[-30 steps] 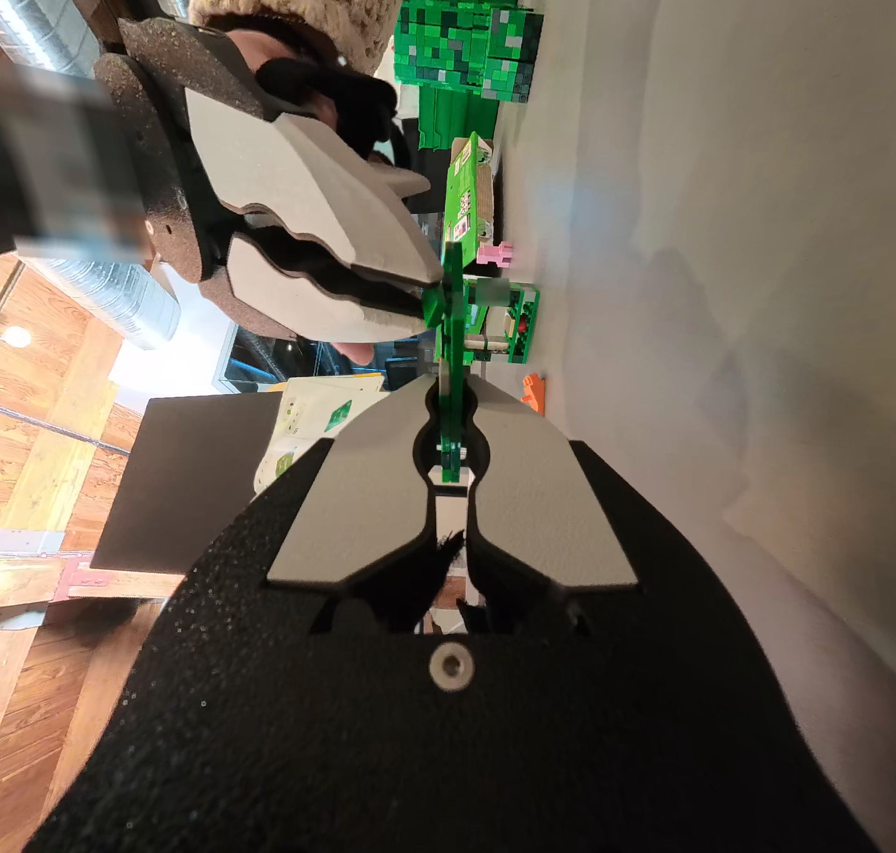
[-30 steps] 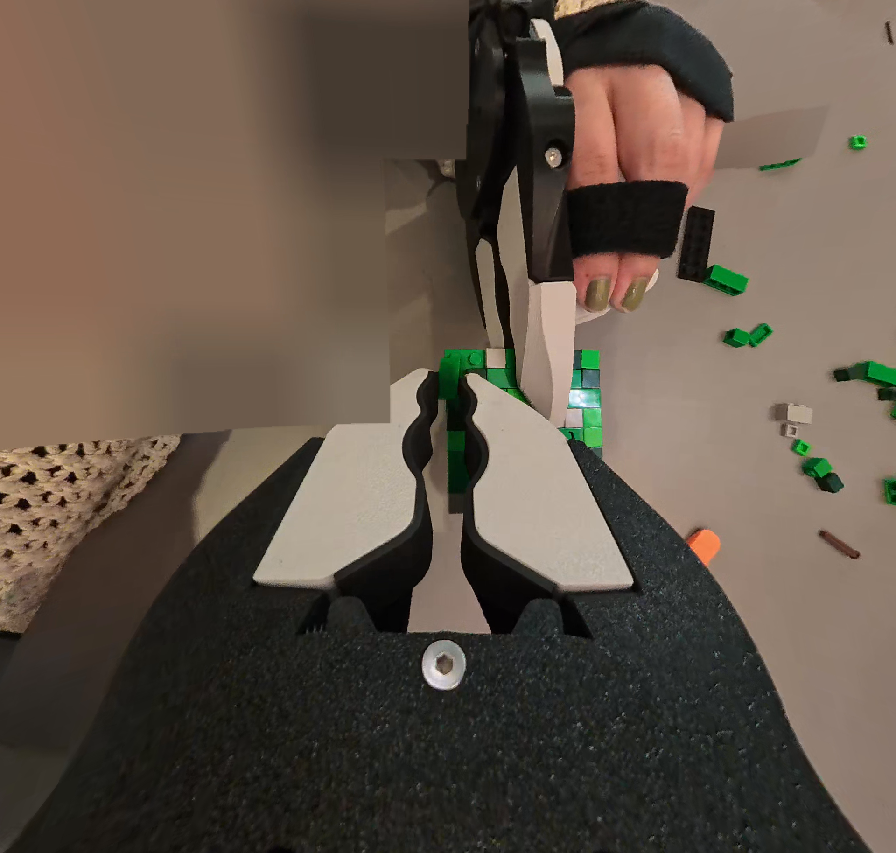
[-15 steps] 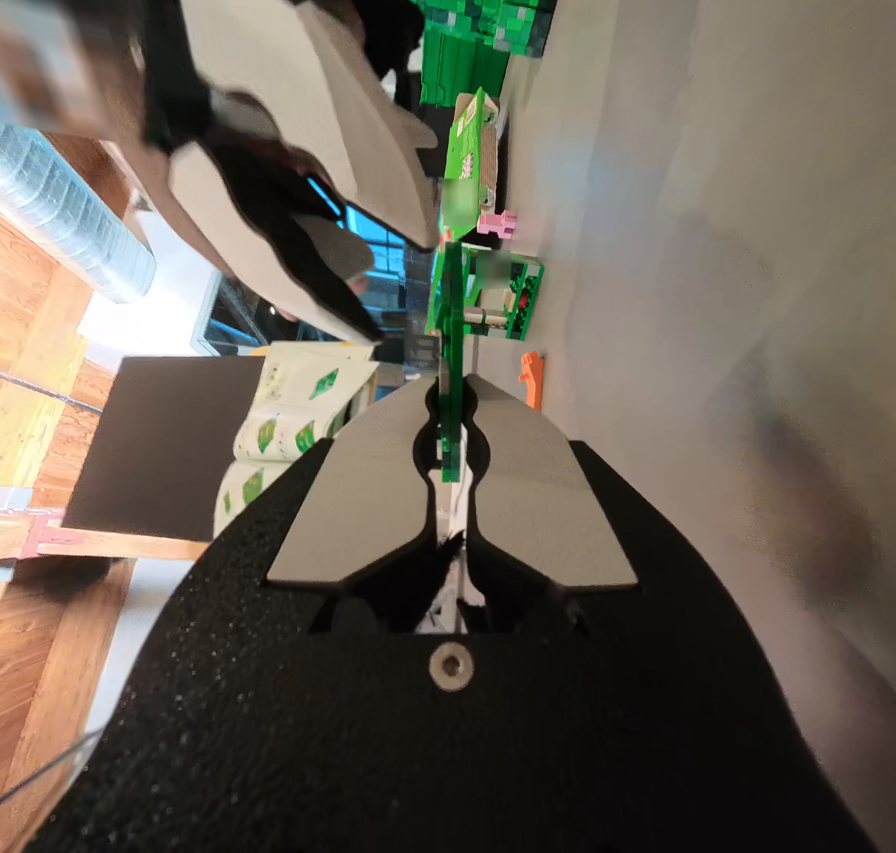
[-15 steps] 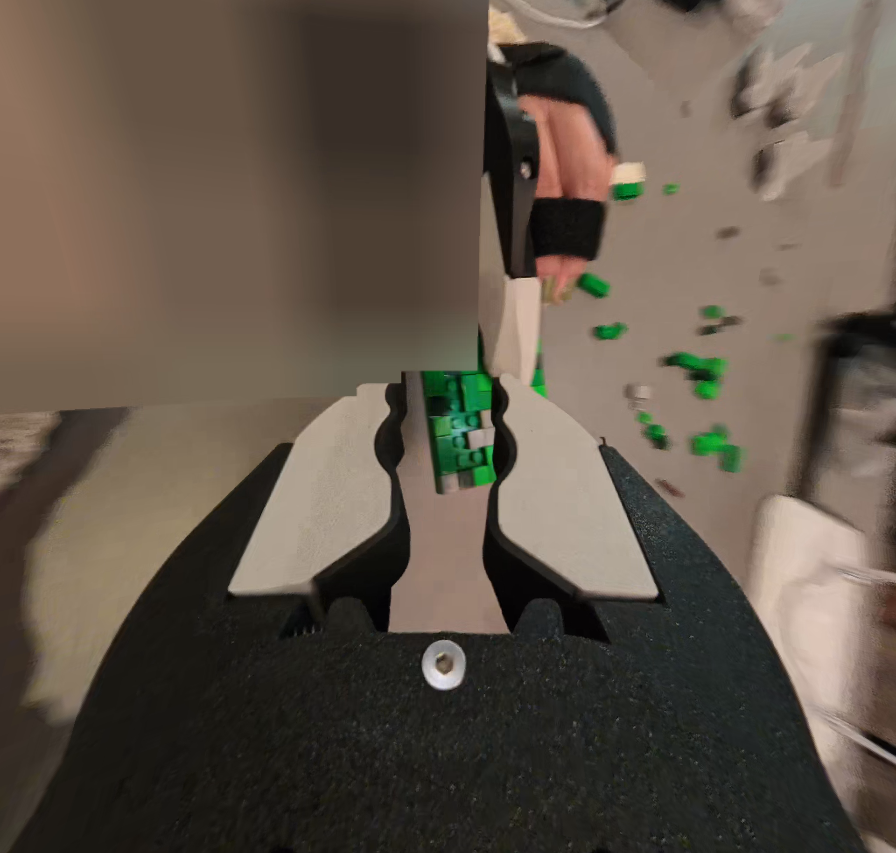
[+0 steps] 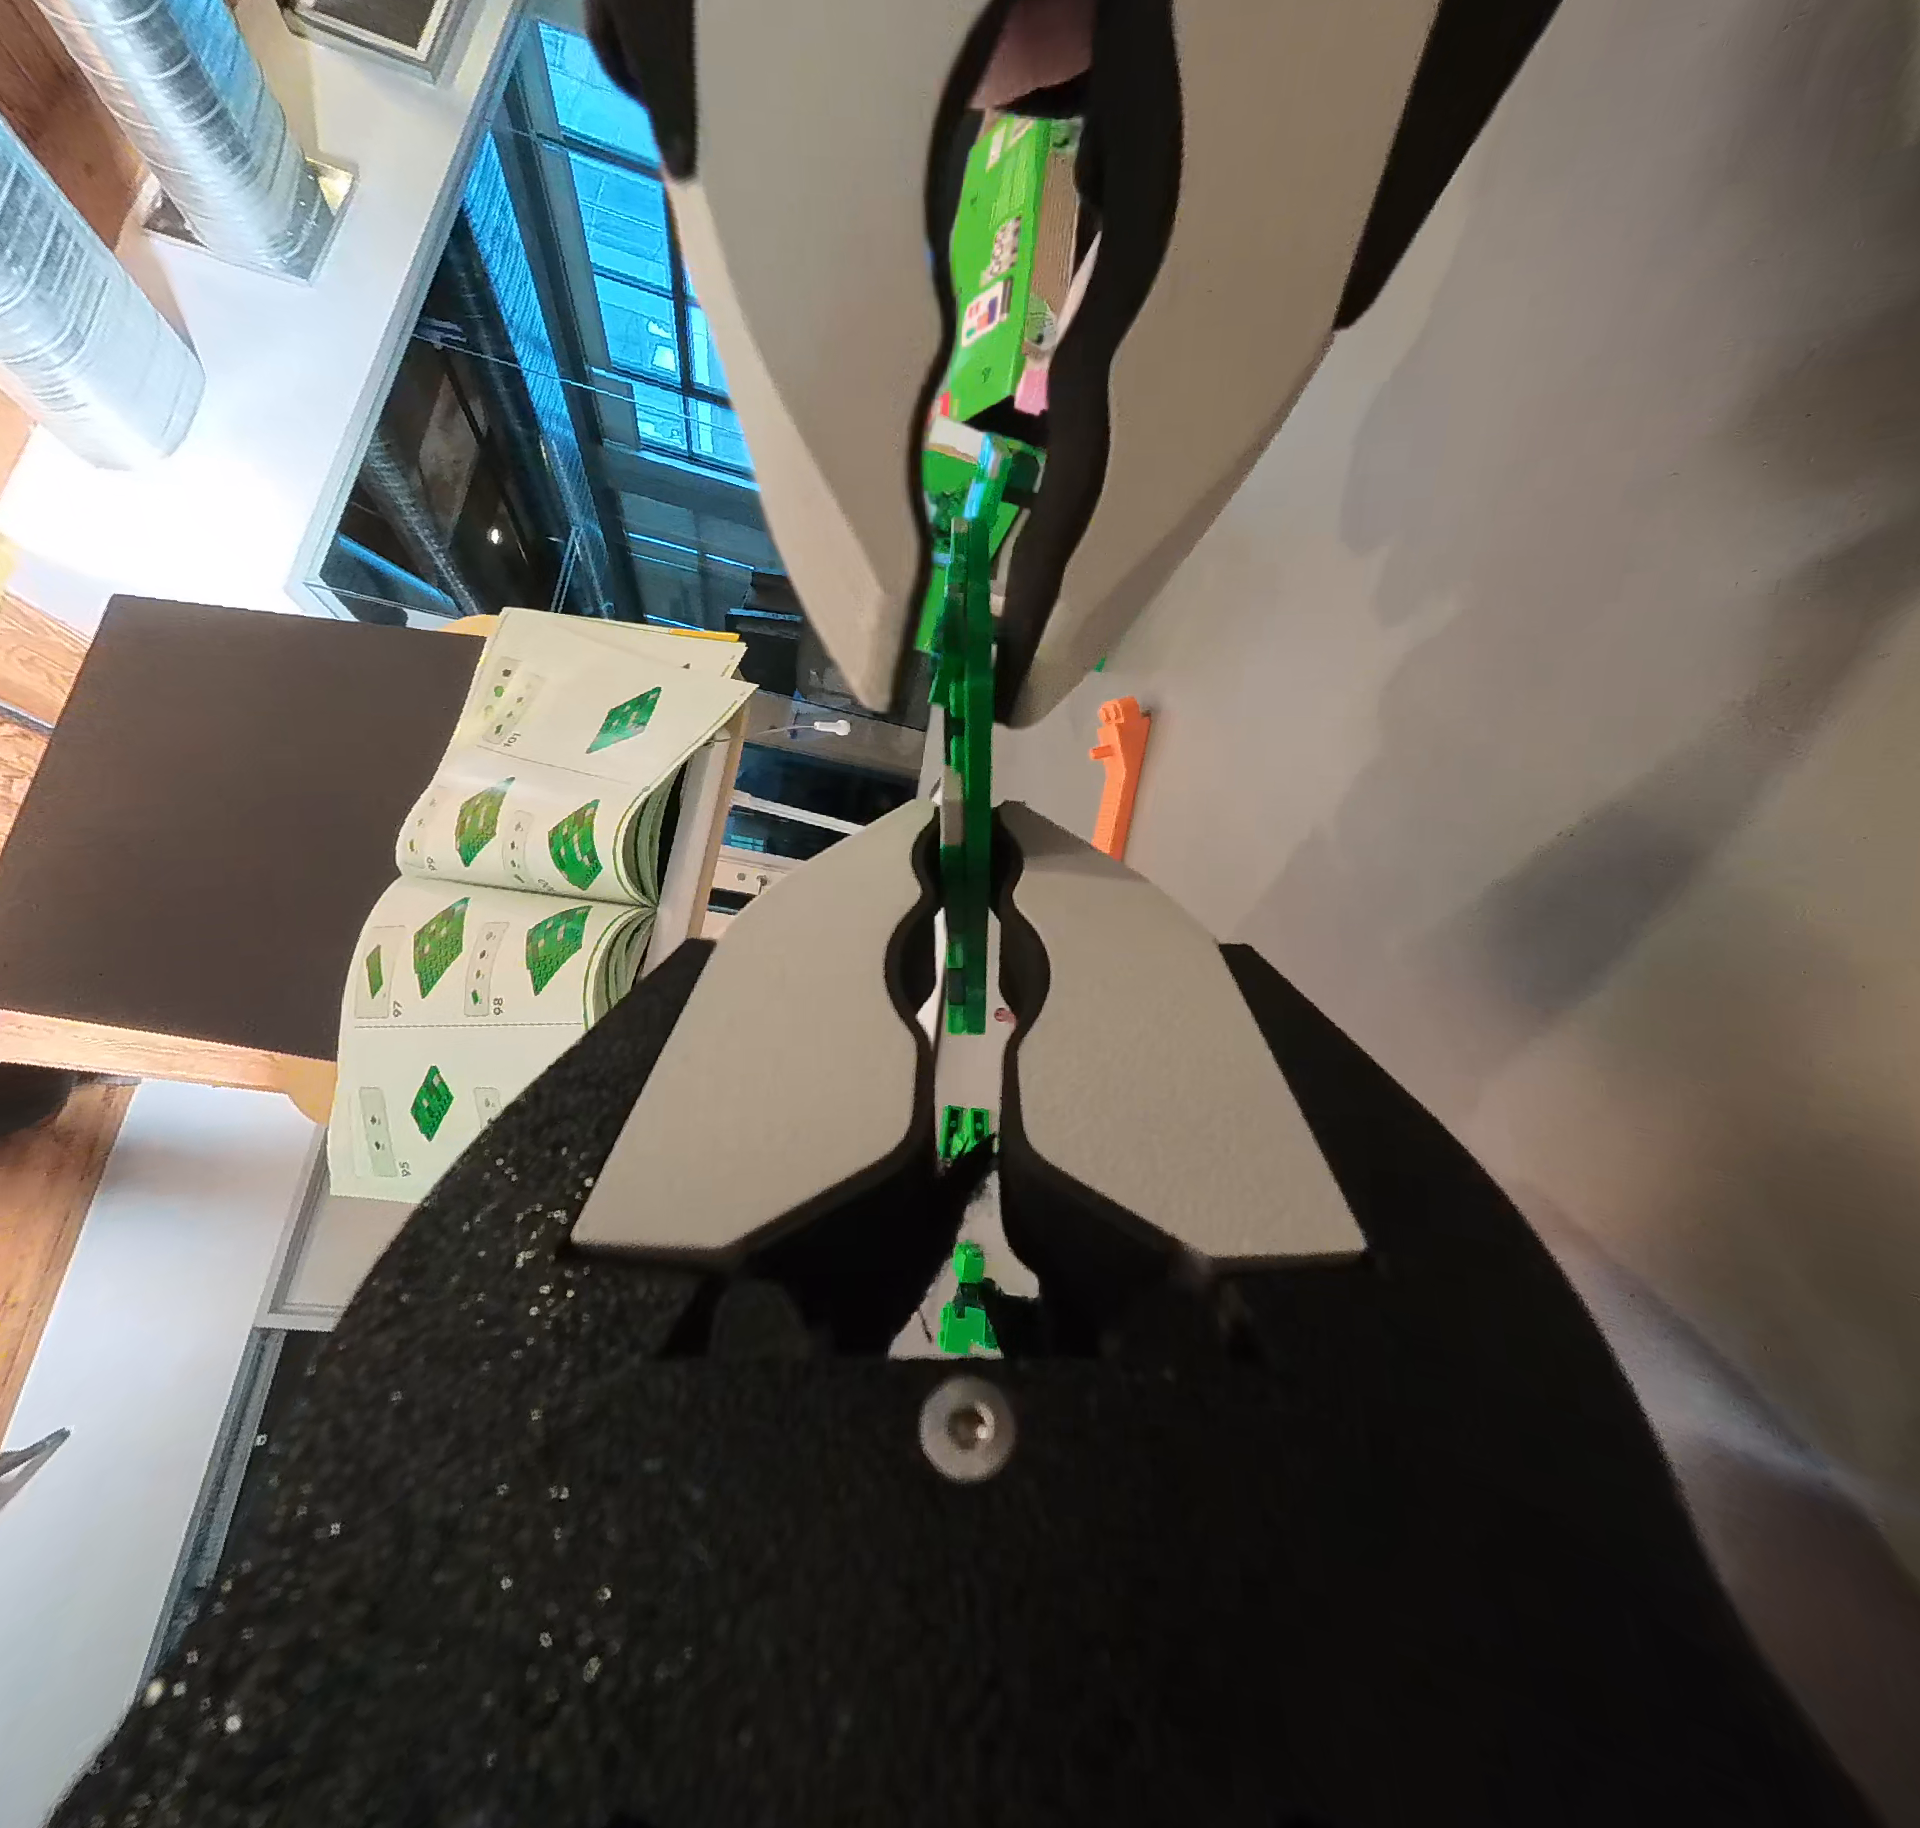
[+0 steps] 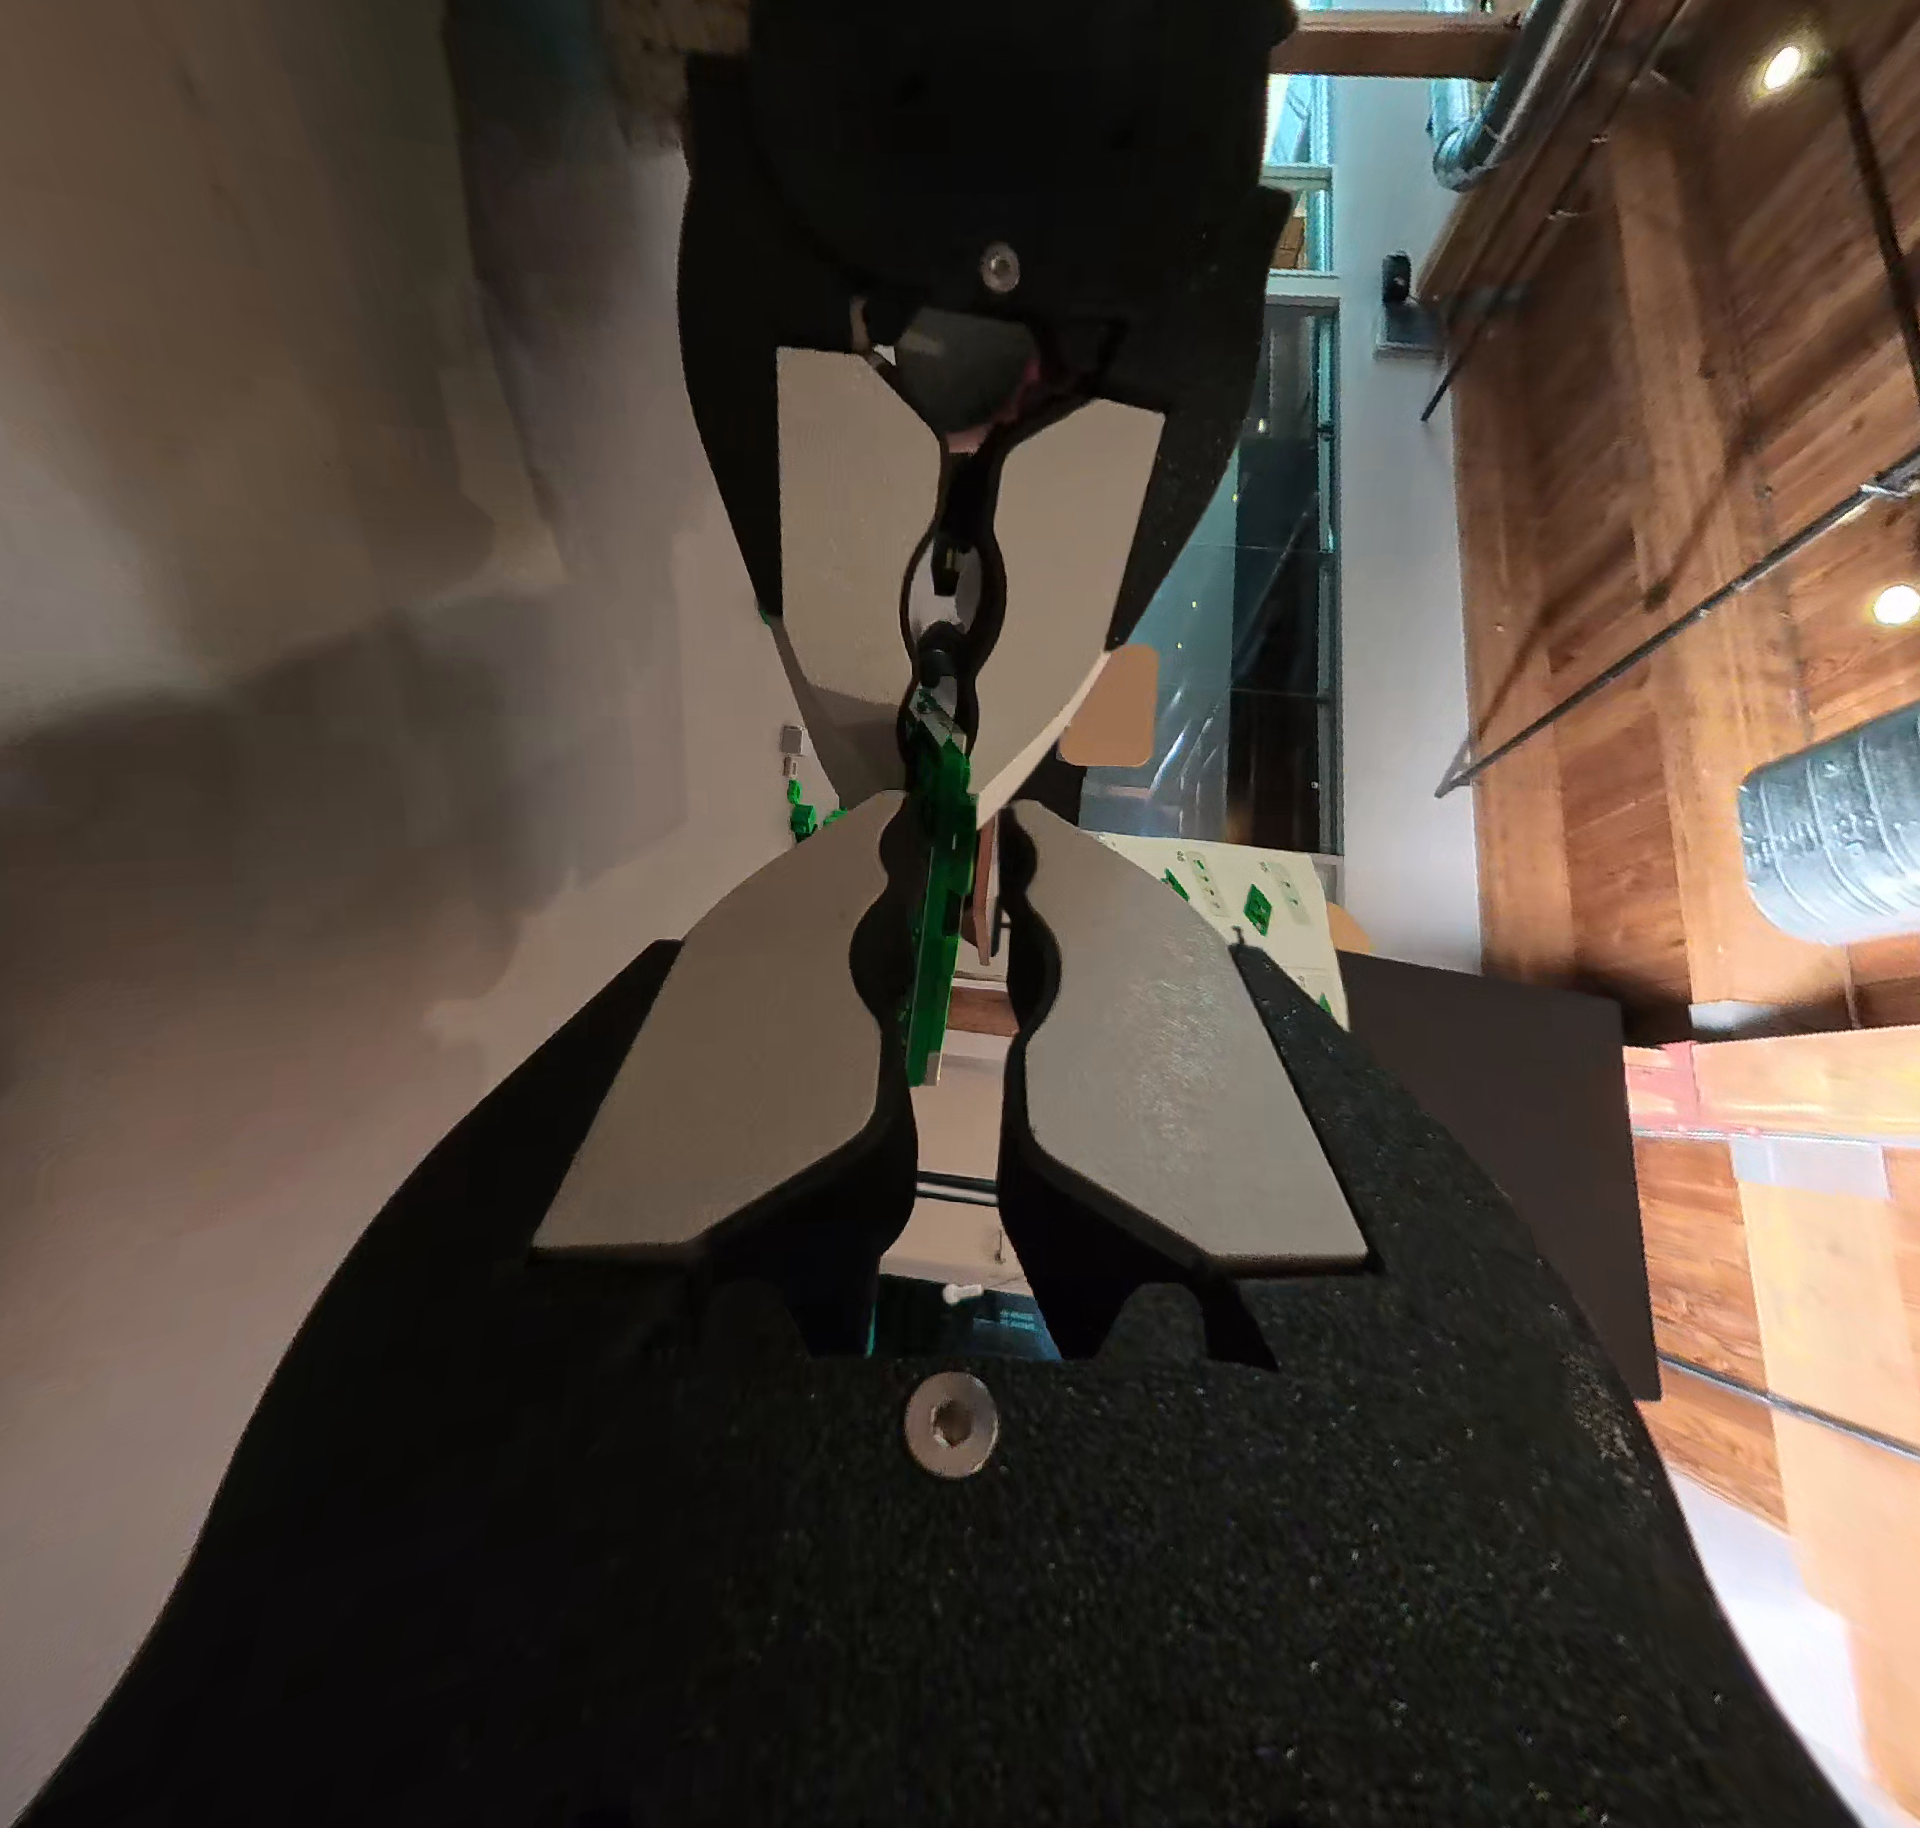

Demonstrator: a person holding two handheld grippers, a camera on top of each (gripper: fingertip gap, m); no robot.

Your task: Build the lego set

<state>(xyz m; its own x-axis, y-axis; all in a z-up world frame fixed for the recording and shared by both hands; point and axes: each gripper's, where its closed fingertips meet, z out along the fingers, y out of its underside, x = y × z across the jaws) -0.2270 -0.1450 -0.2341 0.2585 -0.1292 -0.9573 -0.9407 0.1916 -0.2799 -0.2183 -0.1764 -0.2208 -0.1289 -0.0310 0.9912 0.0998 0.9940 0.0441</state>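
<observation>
A flat green lego plate (image 5: 968, 895) studded with small green and grey tiles is held on edge in the air, seen edge-on. My left gripper (image 5: 971, 812) is shut on its near end. My right gripper (image 5: 956, 703) comes in from the opposite side, tip to tip with the left. In the right wrist view the plate (image 6: 940, 926) lies between the right gripper's (image 6: 958, 812) fingers, against the left finger (image 6: 769, 999) with a gap to the other; the jaws stand partly open. The left gripper (image 6: 940, 739) faces it, clamped on the plate's far end.
The grey table (image 5: 1455, 739) runs along the right. On it are an orange brick separator (image 5: 1117, 781), a partial green build (image 5: 982, 490), a green box (image 5: 997, 261) and loose green bricks (image 6: 805, 812). An open instruction booklet (image 5: 520, 905) stands on a dark board (image 5: 208, 791). My two grippers' fingertips are within a few centimetres of each other.
My right gripper let go of the plate's side, opened, and swung round to face the left gripper, now straddling the plate's other end. My left gripper kept its hold.
</observation>
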